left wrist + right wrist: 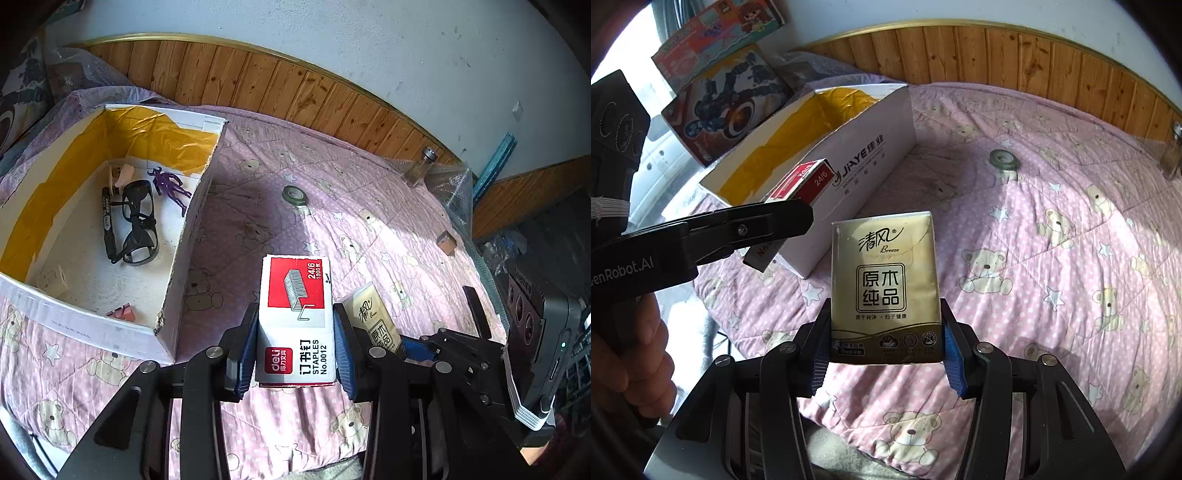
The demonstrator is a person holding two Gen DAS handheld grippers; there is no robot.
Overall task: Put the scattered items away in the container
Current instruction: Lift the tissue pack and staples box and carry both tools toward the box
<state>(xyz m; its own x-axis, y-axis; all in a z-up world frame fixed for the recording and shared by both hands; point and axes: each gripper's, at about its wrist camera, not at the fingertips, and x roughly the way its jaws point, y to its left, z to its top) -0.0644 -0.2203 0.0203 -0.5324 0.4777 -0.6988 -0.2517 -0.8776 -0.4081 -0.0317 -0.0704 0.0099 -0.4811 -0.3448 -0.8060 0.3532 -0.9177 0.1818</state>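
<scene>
My left gripper (pixel 295 347) is shut on a red and white staples box (pixel 295 314), held above the pink quilt just right of the white cardboard container (pixel 192 236). Inside the container lie black glasses (pixel 138 221), a purple figure (pixel 171 186), a black pen (pixel 107 221) and small boxes. My right gripper (pixel 886 350) is shut on a gold tissue pack (pixel 884 280), also lifted over the quilt. In the right wrist view the container (pixel 871 166) stands to the upper left, with the staples box (pixel 807 181) and the left gripper in front of it.
A roll of tape (pixel 294 194) lies mid-quilt, a glass shaker (pixel 419 168) stands by the wooden wall panel, and a small brown box (pixel 446 242) rests near the right edge. Bubble wrap (pixel 452 188) sits at the far right. Toy boxes (pixel 731 99) lie behind the container.
</scene>
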